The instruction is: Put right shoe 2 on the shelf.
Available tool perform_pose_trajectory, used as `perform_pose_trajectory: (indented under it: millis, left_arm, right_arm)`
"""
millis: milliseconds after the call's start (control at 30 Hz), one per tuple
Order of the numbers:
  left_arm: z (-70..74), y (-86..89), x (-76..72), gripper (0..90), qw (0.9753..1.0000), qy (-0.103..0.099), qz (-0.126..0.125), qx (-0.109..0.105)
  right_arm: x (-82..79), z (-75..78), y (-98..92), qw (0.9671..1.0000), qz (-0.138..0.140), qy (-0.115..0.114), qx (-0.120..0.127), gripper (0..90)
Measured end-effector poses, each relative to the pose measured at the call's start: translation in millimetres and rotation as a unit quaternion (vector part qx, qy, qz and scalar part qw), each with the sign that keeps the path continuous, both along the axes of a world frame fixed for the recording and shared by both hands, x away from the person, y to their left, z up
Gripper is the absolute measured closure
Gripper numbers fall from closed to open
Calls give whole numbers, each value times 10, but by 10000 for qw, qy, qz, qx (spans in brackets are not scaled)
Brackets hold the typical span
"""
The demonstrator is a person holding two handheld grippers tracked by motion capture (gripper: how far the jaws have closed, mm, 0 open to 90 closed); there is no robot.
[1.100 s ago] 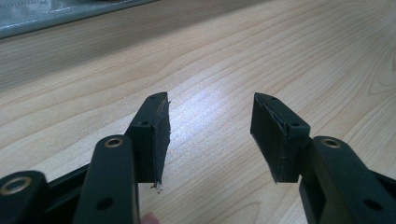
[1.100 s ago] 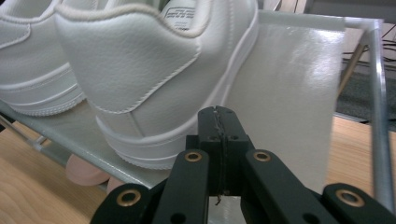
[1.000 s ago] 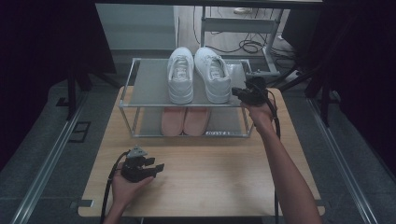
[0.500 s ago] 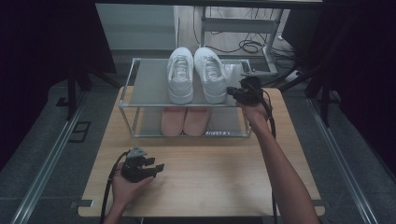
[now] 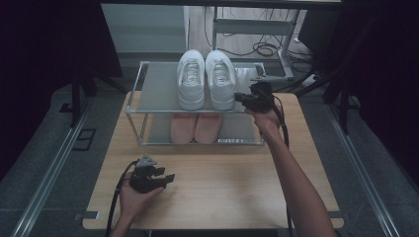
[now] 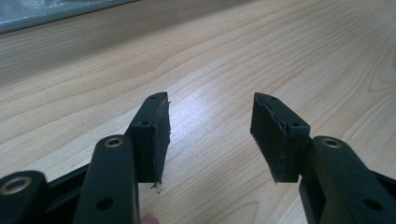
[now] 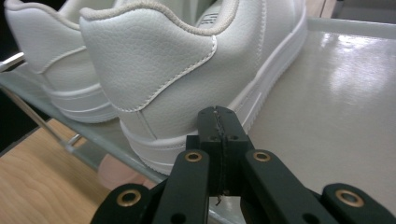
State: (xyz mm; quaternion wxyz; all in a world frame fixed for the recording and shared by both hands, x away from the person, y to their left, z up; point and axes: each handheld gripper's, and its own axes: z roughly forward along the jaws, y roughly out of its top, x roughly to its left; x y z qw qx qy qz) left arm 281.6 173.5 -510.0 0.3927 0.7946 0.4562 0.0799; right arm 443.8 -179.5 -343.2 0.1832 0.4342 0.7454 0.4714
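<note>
The right gripper had its two black jaws pressed flat together, with nothing between them. In the right gripper view its tip sat right at the heel of the nearer white shoe. I could not tell if it touched the shoe or was just beside it. The person's right hand reached far over the table, with the arm stretched out long and the gripper pointing left.

The two white shoes stood side by side on the top shelf of a small metal rack, toes pointing away. A pair of pink shoes sat on the lower shelf under them. To the right of the white shoes the shelf top was bare and shiny. Its near edge ran just under the gripper.

The left gripper was open wide and held nothing. Its jaws pointed right, low over the wooden table. The left hand held it close to the near left edge, well apart from the rack. Bare wood lay all around it.
</note>
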Motion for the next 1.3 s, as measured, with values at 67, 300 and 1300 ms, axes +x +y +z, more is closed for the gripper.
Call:
perform_pose_trajectory:
  millis: [67,300,1300]
  left_arm:
    - [-1,-1,0,478,10000,4,-1,-8]
    - [-8,-6,3,478,10000,7,-3,3]
    - [-4,23,-6,478,10000,1,55,-55]
  right_arm:
    - [-10,3,39,10000,55,-10,-3,899]
    - [-26,-7,129,9998,153,8,84,899]
    - [-261,-84,-94,9993,242,-144,259,898]
